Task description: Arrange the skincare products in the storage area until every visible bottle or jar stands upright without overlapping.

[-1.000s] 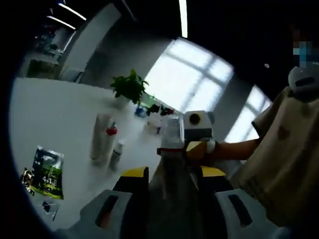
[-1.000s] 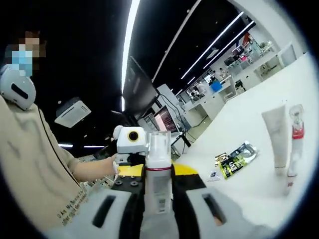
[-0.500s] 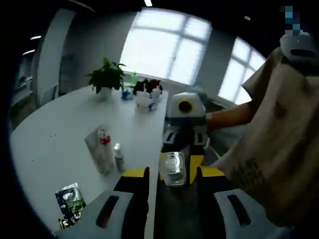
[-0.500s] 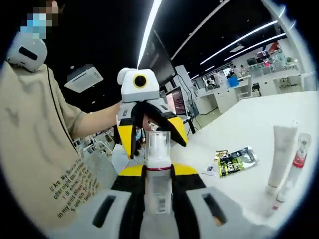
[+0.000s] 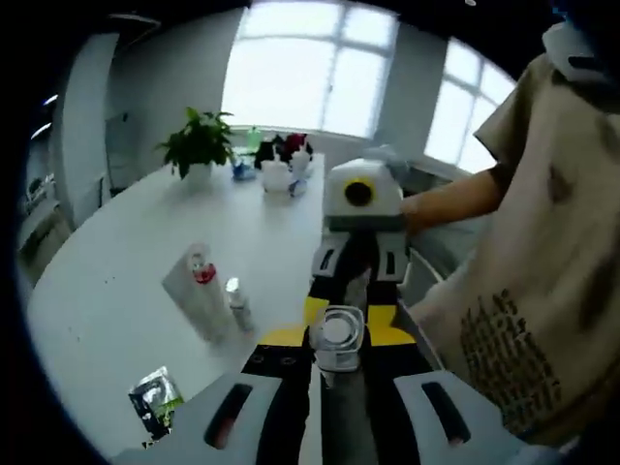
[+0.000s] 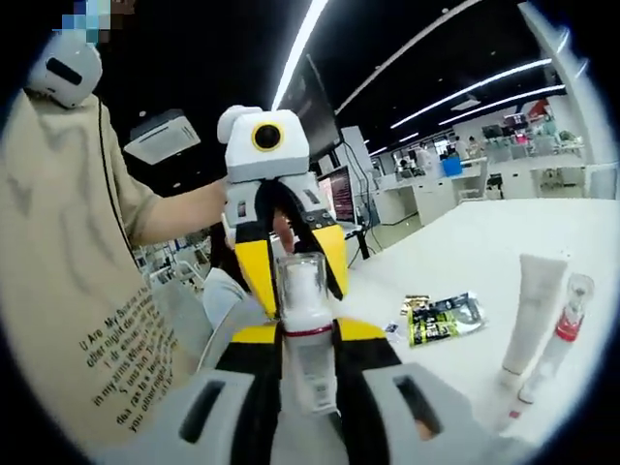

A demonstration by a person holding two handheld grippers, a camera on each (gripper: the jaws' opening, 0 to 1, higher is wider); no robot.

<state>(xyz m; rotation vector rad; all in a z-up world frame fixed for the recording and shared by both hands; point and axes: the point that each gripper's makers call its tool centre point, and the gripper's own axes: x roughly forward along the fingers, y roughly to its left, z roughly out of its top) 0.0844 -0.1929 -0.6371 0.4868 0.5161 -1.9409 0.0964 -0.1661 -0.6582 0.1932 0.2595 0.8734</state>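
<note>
We hold the clear-capped pump bottle (image 6: pixel 303 320) in our right claw (image 6: pixel 302 334), its long axis running straight out along the jaws, cap toward our left claw (image 6: pixel 291 276), which spreads wide around that cap; the bench (image 6: pixel 542 232) lies beyond

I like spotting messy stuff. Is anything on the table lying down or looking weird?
Yes. The sachet lies flat on the white table while the tube and slim bottle stand upright. The bottle is off the table, clamped in the right gripper.
</note>
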